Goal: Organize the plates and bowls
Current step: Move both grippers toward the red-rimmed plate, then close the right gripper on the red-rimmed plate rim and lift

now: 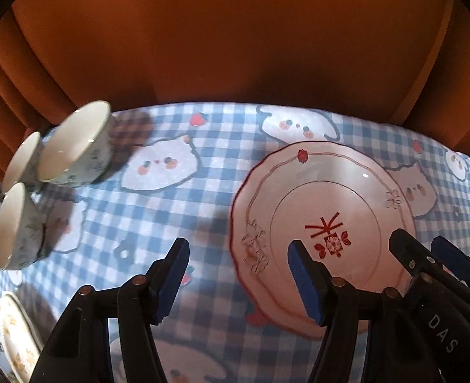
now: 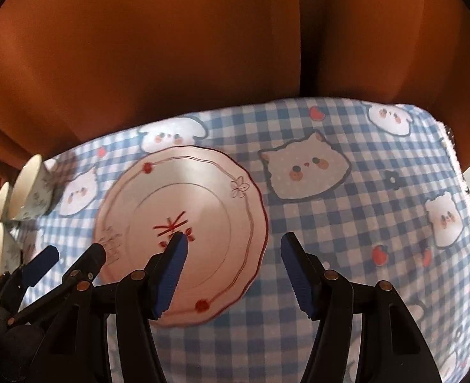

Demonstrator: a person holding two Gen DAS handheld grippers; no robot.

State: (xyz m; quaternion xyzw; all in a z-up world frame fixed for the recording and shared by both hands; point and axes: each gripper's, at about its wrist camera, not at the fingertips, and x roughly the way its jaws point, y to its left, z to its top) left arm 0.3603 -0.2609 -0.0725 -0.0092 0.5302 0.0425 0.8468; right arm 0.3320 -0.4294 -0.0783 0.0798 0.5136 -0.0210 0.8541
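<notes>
Your left gripper (image 1: pixel 238 276) is wide open and holds nothing; your right gripper (image 2: pixel 233 274) is wide open and empty too. White letters "DAS" show on the right gripper's black body. Under both lies the plate (image 1: pixel 324 198), pale pink and round, with a wavy red rim, red flowers and a red sign in its middle. It sits flat on the checked cloth (image 2: pixel 346 223), near the far edge. Three bowls (image 1: pixel 75 146) stand by the cloth's left edge.

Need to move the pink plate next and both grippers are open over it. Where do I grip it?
Take the pink plate by its scalloped rim, probably the near-right edge, closest to the right gripper. It lies flat on the tablecloth, so slide one finger under the raised lip, the other on top.
</notes>
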